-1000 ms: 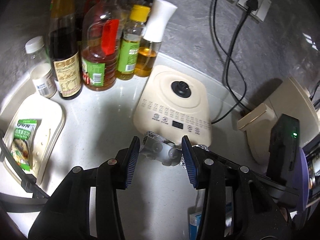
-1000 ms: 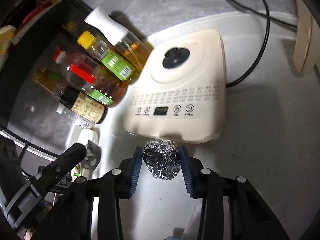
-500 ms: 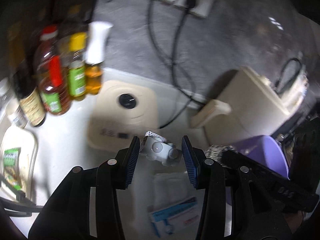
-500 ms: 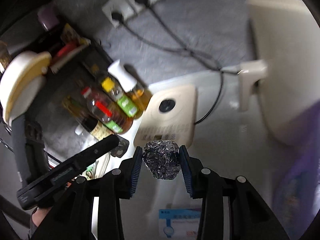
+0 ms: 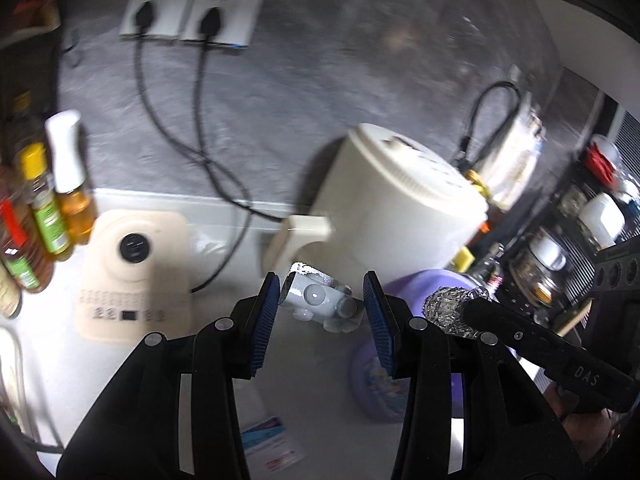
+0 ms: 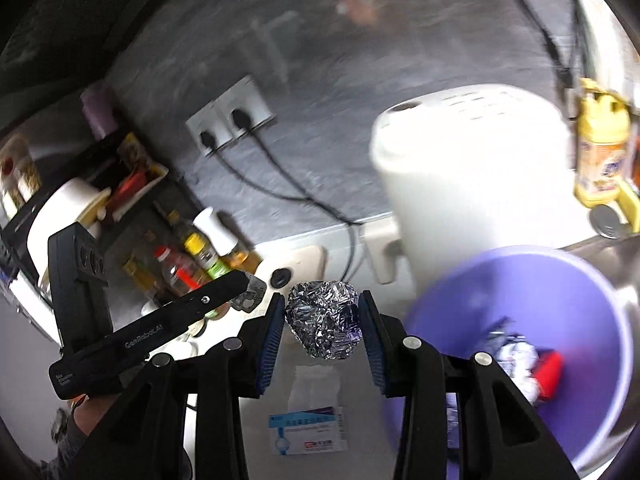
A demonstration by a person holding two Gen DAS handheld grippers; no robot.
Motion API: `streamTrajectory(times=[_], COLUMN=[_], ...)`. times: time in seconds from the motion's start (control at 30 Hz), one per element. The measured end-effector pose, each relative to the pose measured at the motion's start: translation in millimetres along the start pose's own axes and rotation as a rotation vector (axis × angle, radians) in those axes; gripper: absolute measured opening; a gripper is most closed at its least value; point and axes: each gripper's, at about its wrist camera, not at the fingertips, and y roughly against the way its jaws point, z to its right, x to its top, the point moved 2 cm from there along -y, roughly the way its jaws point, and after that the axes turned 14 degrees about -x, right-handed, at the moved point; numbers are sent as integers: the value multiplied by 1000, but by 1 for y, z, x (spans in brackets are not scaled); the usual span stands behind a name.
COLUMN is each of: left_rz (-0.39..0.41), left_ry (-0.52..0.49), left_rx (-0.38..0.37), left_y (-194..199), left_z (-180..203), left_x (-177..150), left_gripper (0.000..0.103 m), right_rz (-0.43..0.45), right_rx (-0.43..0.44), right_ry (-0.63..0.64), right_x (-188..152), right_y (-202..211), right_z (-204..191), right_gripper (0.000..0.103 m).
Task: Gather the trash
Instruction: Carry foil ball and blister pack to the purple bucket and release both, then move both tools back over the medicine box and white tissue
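Carrying stage: foil ball point(image 6: 323, 324) clamped in right gripper point(image 6: 322, 328), blister pack point(image 5: 318, 300) pinched in left gripper point(image 5: 319, 308), jaws part-closed. Purple bin point(image 6: 600, 280) holds some trash; box point(image 6: 307, 432) left on counter; drops not yet done.

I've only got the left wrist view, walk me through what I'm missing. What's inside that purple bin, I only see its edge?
Observer: In the right wrist view the purple bin is open on top and already holds crumpled trash, something silvery white and something red.
Operator: And the foil thing at my right edge, is it really gripped?
Observer: Yes, the foil ball sits between both blue pads of the right gripper, lifted off the counter.
Operator: Anything under that gripper?
Observer: A small blue and white box lies flat on the counter below it, left of the bin.
Operator: Does my blister pack show from there?
Observer: Only a bit of the blister pack shows past the left gripper's finger.
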Motion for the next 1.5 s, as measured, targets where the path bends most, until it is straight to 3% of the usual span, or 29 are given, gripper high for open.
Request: streamTrajectory(times=[0.4,0.5,0.83,0.87,0.9,0.97,1.07,1.17,1.5], left_rz=[-29,-49,-133,-142,-142,-116,-106,-77,-29], left_ry=[-85,-97,-152,-156,-156,-159,-104,-108,-81], left_rx=[-136,-170,-233,-237,-233,-244,-227,-197,-86], left_y=[-42,-51,-87,-91,-93,-90,-80,-64,-6], left_z=[63,77,118,122,123,124,113,108,90], left_x=[10,9,-3,-5,-5,-6,-5,-2,0], left_gripper=[43,44,45,53,72,83,84,94,96], right_rz=[55,89,144,145,141,140,128,119,73], right_rx=[-115,-154,-231,-241,-246,-242,-268,-246,-187], right_ry=[-91,-136,-137,-139,-145,-145,-146,-135,-88], right_x=[4,5,7,5,2,-2,-6,-7,-7], right_y=[44,59,103,106,107,111,114,117,118], right_z=[82,101,143,146,148,151,154,152,137], right_gripper=[42,74,88,88,88,90,94,95,95])
